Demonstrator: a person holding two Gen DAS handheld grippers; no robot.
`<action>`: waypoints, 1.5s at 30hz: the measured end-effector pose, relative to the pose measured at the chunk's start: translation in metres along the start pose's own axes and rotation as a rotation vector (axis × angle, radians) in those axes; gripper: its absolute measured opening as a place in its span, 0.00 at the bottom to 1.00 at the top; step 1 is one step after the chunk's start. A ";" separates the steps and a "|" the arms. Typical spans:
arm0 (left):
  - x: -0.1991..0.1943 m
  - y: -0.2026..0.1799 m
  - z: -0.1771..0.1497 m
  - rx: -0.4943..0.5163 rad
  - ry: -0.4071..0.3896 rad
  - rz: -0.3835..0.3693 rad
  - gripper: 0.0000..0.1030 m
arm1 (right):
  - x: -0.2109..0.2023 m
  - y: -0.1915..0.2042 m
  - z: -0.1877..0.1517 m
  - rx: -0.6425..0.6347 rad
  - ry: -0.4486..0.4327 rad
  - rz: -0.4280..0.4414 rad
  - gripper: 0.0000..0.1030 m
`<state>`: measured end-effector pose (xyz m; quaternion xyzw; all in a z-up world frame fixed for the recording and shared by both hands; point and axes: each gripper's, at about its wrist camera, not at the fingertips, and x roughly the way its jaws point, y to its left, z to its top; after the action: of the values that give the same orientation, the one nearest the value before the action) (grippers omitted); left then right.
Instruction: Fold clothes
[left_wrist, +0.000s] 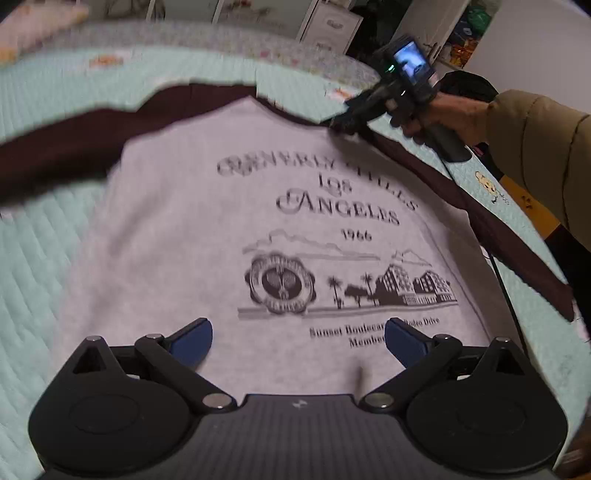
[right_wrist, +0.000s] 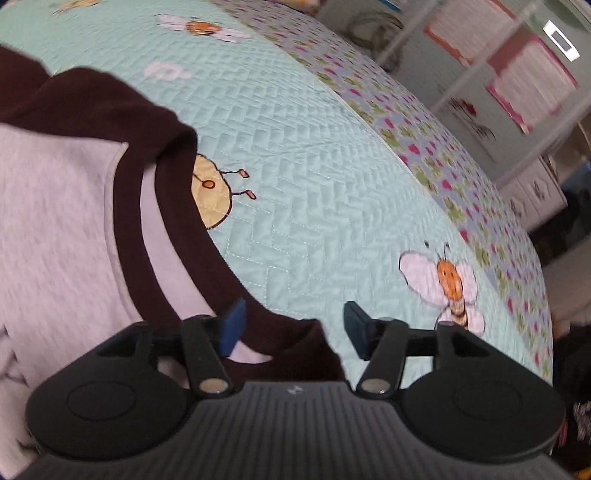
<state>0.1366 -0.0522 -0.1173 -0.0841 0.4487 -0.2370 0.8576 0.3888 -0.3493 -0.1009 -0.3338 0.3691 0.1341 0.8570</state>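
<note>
A grey sweatshirt (left_wrist: 177, 229) with dark brown sleeves and a "Los Angeles 1966" print lies flat, front up, on a mint quilted bedspread (left_wrist: 33, 280). My left gripper (left_wrist: 299, 328) hovers open over its lower front, nothing between the blue pads. In the left wrist view my right gripper (left_wrist: 343, 122) sits at the far shoulder, by the neckline. In the right wrist view the right gripper (right_wrist: 293, 317) is open above the brown collar (right_wrist: 127, 240). One pad is over the collar band, the other over the bedspread (right_wrist: 314, 184), and neither presses on cloth.
The quilt has bee pictures (right_wrist: 450, 284) and a flowered border (right_wrist: 436, 155) at the bed's edge. White drawers and shelves (left_wrist: 332, 22) stand beyond the bed. A hand in a tan sleeve (left_wrist: 535, 147) holds the right gripper, and its cable (left_wrist: 498, 266) trails across the right sleeve.
</note>
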 end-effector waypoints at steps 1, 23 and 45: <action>0.001 0.000 -0.001 -0.001 0.001 -0.004 0.97 | 0.000 -0.004 0.000 0.014 0.009 0.002 0.72; 0.007 -0.002 -0.005 0.023 -0.007 0.013 0.99 | -0.002 0.009 -0.012 0.110 0.004 -0.146 0.15; 0.011 -0.013 -0.002 0.044 0.022 0.090 0.99 | -0.106 -0.006 -0.158 0.956 -0.203 0.032 0.24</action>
<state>0.1364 -0.0686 -0.1215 -0.0423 0.4561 -0.2091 0.8640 0.2323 -0.4576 -0.1009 0.1174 0.3092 -0.0054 0.9437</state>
